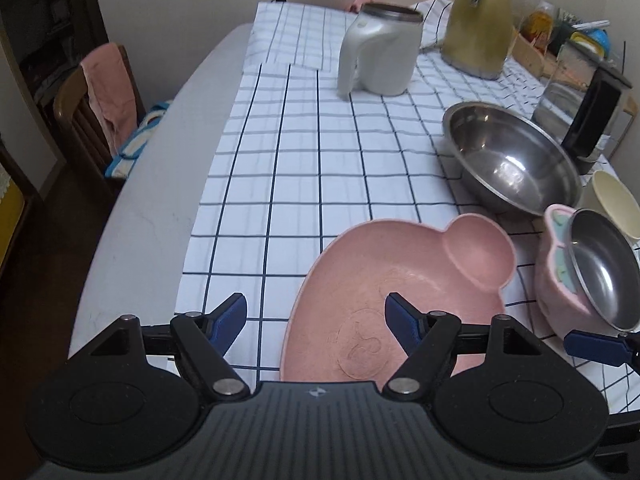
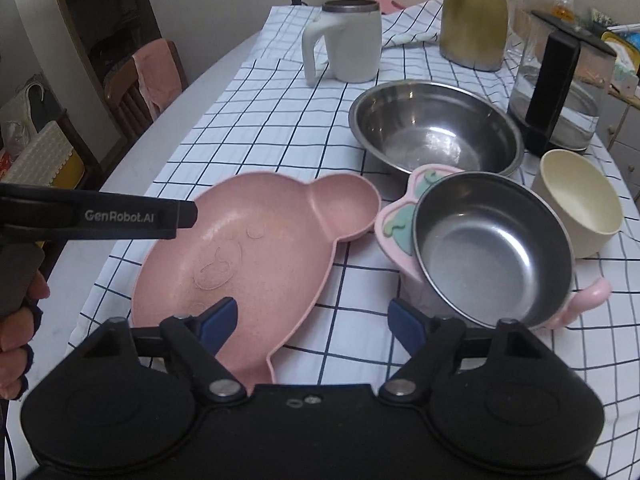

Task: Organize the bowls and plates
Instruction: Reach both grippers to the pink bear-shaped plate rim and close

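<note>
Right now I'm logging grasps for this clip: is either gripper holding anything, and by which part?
Nothing is held. The left gripper and right gripper both hang open above the pink plate, touching nothing.

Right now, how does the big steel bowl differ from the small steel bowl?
The big steel bowl sits level, directly on the checked cloth; the small steel bowl is tilted, nested in a pink holder. The big one is wider and farther back. Both are empty and shiny.
</note>
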The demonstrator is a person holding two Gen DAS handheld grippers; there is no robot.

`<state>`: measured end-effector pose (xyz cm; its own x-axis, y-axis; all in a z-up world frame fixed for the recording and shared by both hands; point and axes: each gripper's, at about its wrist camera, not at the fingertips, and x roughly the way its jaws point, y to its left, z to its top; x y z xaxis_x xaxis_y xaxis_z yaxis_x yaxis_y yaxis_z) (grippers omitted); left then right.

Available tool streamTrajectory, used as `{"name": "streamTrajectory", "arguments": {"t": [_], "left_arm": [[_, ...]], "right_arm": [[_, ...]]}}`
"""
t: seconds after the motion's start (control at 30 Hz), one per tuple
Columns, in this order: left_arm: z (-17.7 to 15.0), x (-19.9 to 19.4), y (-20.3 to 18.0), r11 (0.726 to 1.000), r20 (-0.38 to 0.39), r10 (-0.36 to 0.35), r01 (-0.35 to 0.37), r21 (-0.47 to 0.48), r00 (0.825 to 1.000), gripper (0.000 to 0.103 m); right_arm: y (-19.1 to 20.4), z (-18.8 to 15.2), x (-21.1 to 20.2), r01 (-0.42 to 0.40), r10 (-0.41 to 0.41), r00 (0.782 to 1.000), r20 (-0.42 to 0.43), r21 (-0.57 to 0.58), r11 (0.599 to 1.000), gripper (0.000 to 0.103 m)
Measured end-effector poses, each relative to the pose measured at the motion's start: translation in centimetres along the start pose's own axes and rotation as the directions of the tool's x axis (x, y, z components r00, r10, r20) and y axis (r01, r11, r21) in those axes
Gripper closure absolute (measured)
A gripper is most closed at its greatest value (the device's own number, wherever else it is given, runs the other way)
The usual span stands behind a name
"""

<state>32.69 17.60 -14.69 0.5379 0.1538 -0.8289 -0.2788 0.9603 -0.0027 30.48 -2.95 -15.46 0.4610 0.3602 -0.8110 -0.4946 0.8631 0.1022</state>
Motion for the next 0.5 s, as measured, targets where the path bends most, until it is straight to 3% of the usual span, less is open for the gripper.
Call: {"name": "streamTrajectory", "arguments": {"t": [0.07, 0.33, 0.5], "left_arm": [[0.0, 0.9, 0.3, 1.000, -0.021, -0.001, 0.001, -0.016, 1.000, 0.028], [-0.1, 3.0, 1.0, 0.999, -0.081, -0.011, 0.008, -0.041, 0.997, 0.051], [-0.2, 3.4, 1.8, 0.997, -0.106, -0.028, 0.019, -0.076, 0.994, 0.068]], "right_arm": [[0.1, 0.2, 0.8, -0.011, 0.011, 1.000, -0.015, 0.007, 1.000, 0.027], [0.0, 0.8, 3.0, -0.043, 0.044, 0.997, -0.059, 0.027, 0.999, 0.037], [-0.1, 0.7, 3.9, -0.044, 0.048, 0.995, -0.091, 0.042, 0.998, 0.056]]}}
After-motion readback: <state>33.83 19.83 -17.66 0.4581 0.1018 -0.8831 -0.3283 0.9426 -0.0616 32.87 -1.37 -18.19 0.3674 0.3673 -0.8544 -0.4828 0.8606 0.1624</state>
